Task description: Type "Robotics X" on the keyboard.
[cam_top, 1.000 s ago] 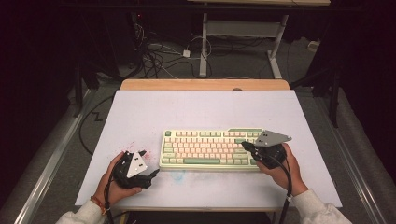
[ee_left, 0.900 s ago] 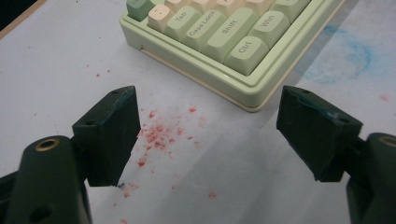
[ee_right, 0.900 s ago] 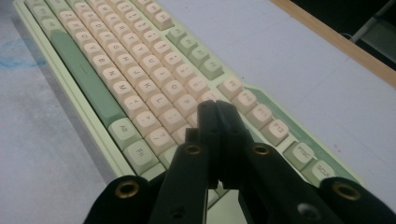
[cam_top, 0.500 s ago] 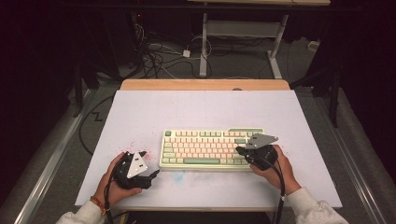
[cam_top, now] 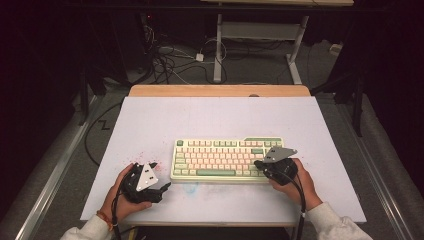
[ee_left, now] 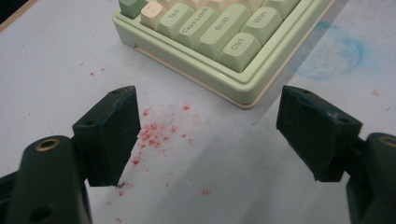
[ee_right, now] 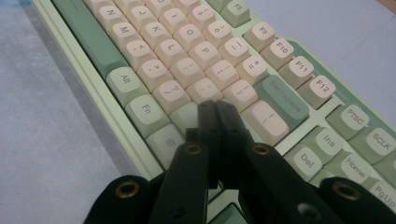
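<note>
Lying under the closed right claw [ee_right: 217, 109]: the keyboard's [cam_top: 220, 155] right end.

keyboard [cam_top: 227, 159] on table [cam_top: 210, 117]; left gripper [cam_top: 161, 188] beside its left end, right gripper [cam_top: 258, 163] over right end.

free room: far half of the table [cam_top: 210, 115], both side margins | in the way: keyboard [cam_top: 225, 160] front centre | left gripper [cam_top: 150, 187] sits near its left end | right gripper [cam_top: 260, 164] over its right-hand keys
</note>
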{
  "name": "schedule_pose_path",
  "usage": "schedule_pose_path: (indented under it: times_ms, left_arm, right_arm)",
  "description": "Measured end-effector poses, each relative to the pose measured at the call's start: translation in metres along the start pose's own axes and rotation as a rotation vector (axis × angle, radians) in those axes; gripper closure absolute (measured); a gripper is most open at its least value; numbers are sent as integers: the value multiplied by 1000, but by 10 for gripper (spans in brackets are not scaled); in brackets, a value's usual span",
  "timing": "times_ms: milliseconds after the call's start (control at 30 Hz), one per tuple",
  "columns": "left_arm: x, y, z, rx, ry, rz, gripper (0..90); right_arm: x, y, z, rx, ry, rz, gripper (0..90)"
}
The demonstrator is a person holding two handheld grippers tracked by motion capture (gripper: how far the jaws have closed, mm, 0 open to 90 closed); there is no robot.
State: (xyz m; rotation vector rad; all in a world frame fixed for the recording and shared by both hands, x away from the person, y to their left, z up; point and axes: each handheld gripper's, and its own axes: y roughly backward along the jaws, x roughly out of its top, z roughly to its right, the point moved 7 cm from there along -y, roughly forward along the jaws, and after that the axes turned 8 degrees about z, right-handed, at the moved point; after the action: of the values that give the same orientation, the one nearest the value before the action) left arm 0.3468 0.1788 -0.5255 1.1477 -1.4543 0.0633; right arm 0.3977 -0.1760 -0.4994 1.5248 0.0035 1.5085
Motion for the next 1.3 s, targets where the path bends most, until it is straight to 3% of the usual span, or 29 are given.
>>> schedule_pose_path:
  times_ms: [133, 333, 433, 600, 667, 1000, 1133, 1300]
  left_arm:
    - [0, 1, 0, -6, 5, -5, 226]
    - [6, 11, 5, -55, 22, 32, 385]
    - [8, 17, 3, -67, 34, 44, 500]
    - [14, 25, -2, -80, 77, 74, 803]
    - [17, 28, -3, -93, 97, 83, 864]
    - [28, 29, -8, -90, 99, 50, 875]
    - [38, 25, -8, -120, 113, 46, 875]
    - [53, 14, -6, -138, 96, 47, 875]
  right_arm:
    - [-1, 0, 0, -3, 0, 1, 900]
    - [-4, -1, -1, 1, -4, -2, 900]
    - [-5, -1, -1, -1, -11, 1, 900]
    - [-6, -1, -1, -6, -12, 7, 900]
    - [-6, -1, -1, -6, -18, 11, 900]
    - [-7, 0, -2, -16, -24, 24, 900]
    - [-7, 0, -2, -16, -24, 24, 900]
    - [-7, -1, -3, -21, -25, 27, 900]
